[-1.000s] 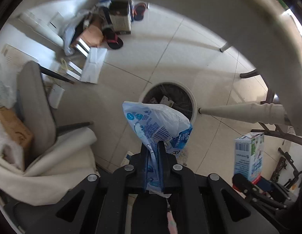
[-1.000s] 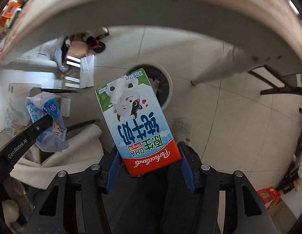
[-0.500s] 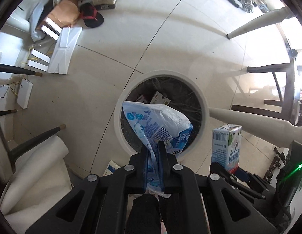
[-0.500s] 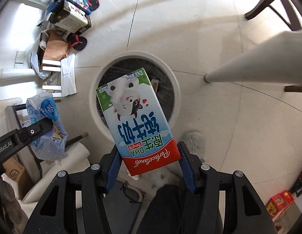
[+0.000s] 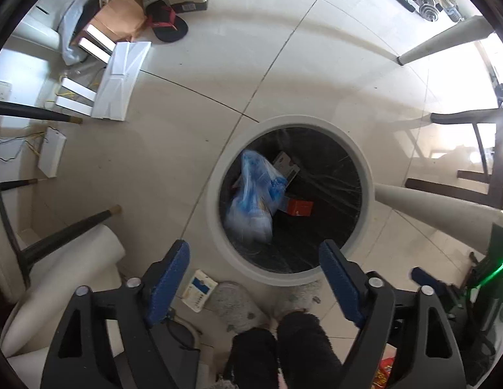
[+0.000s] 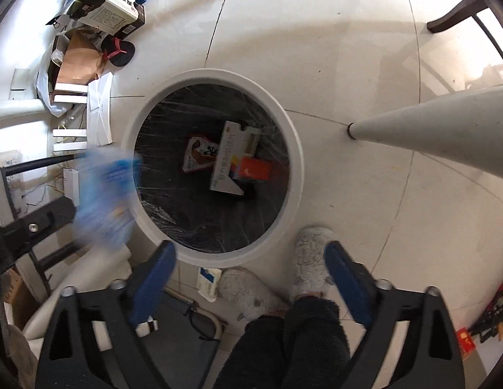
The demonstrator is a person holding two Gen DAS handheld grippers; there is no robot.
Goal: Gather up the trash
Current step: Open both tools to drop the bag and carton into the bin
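The left gripper is pointed straight down over the round white-rimmed trash bin, and its jaws are seen spread wide and opening, with nothing pressed between the blue pads. The blue-and-white plastic bag is seen below and beyond the jaws, blurred, within the bin's opening against its near-left wall, clear of both pads. A red carton end and a grey-edged box are noted just beside the bag on the black liner.

The right gripper is likewise held above the bin, with its jaws wide apart and opening and no item between them. In this view the same bag is recorded as a blue smear at the bin's left rim, just beside the left gripper's black finger. Inside the bin a white carton, a red-edged packet and an orange-red block are seen lying together near the middle, well beyond the jaws.

A person's grey fluffy slippers and dark trouser legs are seen on the tiled floor just beside the bin's near rim. A small white packet lies on the floor close to that rim.
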